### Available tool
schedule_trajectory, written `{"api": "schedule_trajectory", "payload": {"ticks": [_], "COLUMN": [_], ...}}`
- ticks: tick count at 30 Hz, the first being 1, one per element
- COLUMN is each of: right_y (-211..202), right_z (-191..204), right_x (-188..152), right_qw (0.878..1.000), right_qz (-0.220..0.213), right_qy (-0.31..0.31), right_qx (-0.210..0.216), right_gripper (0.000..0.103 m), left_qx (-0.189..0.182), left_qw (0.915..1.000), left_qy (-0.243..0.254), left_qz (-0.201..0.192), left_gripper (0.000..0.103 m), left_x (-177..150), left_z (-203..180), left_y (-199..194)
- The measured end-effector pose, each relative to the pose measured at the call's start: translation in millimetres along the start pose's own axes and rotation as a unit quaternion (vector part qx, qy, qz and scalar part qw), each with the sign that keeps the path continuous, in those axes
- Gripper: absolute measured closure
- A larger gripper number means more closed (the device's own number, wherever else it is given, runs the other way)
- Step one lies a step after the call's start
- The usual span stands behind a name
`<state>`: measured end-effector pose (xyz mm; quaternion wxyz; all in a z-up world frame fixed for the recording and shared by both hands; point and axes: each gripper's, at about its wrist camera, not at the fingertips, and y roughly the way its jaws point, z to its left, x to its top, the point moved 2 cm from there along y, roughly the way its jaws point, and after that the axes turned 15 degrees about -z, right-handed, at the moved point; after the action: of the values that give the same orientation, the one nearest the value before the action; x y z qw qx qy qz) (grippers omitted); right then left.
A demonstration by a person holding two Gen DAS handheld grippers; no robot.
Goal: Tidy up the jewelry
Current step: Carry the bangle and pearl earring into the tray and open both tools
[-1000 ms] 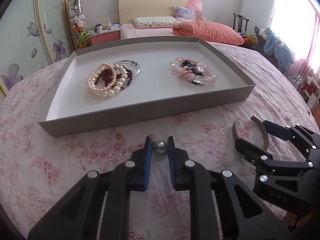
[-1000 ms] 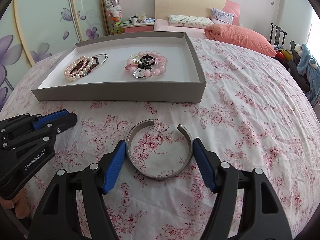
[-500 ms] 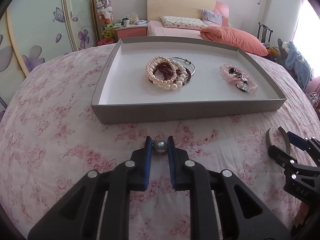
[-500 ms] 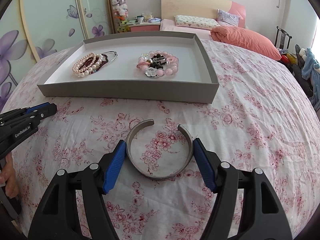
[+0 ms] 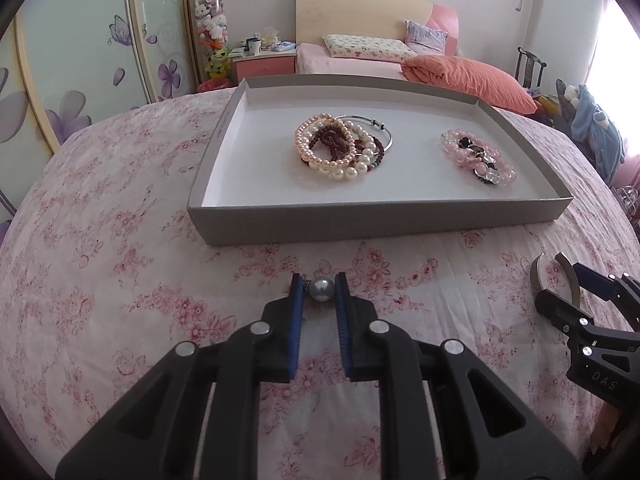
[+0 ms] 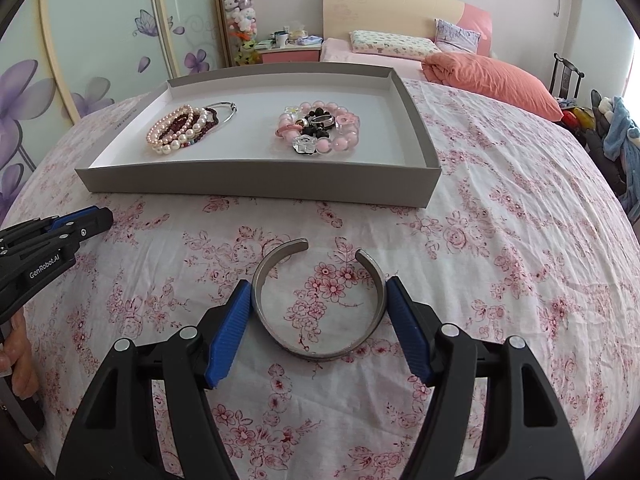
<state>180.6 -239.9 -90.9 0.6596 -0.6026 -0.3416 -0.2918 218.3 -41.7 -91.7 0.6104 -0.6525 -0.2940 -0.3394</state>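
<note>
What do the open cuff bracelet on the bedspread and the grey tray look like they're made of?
The open silver-grey cuff bracelet looks like metal, likely steel or silver: smooth band with a dull sheen. The shallow grey tray looks like matte cardboard: thin, flat walls with folded corners and a white lining.

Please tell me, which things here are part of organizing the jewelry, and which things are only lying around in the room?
Part of the job:
- pearl piece, clamped in the left gripper
- silver cuff bangle, gripped by the right gripper
- gray tray
- pearl bracelets
- pink bead pile

Only lying around:
- orange pillow
- plush toys
- nightstand
</note>
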Motion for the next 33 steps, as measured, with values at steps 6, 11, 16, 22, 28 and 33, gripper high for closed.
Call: {"api": "schedule_trajectory", "payload": {"ticks": [6,11,16,22,28,33], "right_y": [-2.8,-6.3,-16.0,-35.5,-60.9,-80.5], "right_z": [5.2,11.5,17.8,24.6,27.1,30.1], "right_x": [1.2,3.8,12.9,28.4,46.5,58.8], "right_qw": [1.000,1.000,0.999,0.996,0.986,0.973], "right_qz": [-0.001,-0.008,-0.033,-0.087,-0.164,-0.228], "right_qy": [0.000,0.000,-0.002,-0.003,-0.012,-0.020], "right_qx": [0.009,0.015,0.023,0.034,0.035,0.032], "right_gripper": [0.035,0.035,0.035,0.035,0.035,0.035], "left_qx": [0.009,0.014,0.017,0.025,0.025,0.024], "left_qw": [0.9999,0.9995,0.9984,0.9939,0.9863,0.9809], "left_qy": [-0.014,-0.027,-0.038,-0.028,-0.010,0.002], "left_qz": [-0.006,-0.010,-0.040,-0.104,-0.163,-0.193], "left_gripper": [0.087,0.087,0.087,0.087,0.087,0.087], "left_x": [-0.5,-1.5,4.0,21.0,34.9,41.6], "left_z": [13.9,25.6,35.1,35.3,26.3,18.5], "left_y": [-9.1,-16.9,-33.8,-63.2,-89.1,-101.2]}}
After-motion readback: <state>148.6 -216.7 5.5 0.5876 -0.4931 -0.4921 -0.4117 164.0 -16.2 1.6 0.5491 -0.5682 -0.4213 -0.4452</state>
